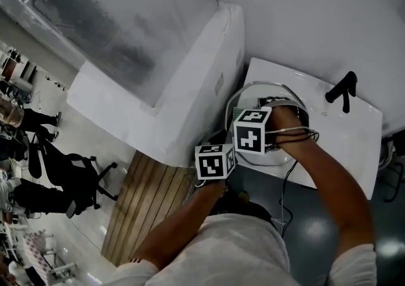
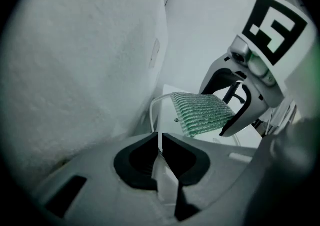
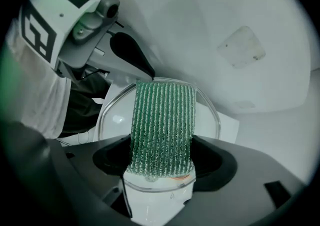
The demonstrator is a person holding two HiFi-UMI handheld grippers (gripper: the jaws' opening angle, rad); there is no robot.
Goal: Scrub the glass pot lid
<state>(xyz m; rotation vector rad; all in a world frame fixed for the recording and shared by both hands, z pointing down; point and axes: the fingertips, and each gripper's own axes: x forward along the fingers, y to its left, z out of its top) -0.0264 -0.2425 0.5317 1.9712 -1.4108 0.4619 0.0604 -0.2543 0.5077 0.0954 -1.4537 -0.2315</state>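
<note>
The glass pot lid [image 1: 238, 97] lies over a white basin top, its metal rim curving round both grippers. My left gripper [image 2: 160, 142] is shut on the lid's thin rim [image 2: 153, 111], which runs up between the pads; its marker cube [image 1: 215, 161] sits at the lid's near edge. My right gripper [image 3: 161, 164] points steeply down and is shut on a green ribbed scrub pad [image 3: 162, 125]. The pad lies flat against the clear glass [image 3: 112, 116]. In the left gripper view the pad [image 2: 201, 113] hangs from the right gripper over the lid. The lid's knob is hidden.
A black faucet [image 1: 342, 90] stands at the back right of the white basin top [image 1: 354, 136]. A white boxed wall panel [image 1: 190, 69] runs along the left. Wooden slats [image 1: 145, 205], an office chair [image 1: 73, 174] and people lie far left.
</note>
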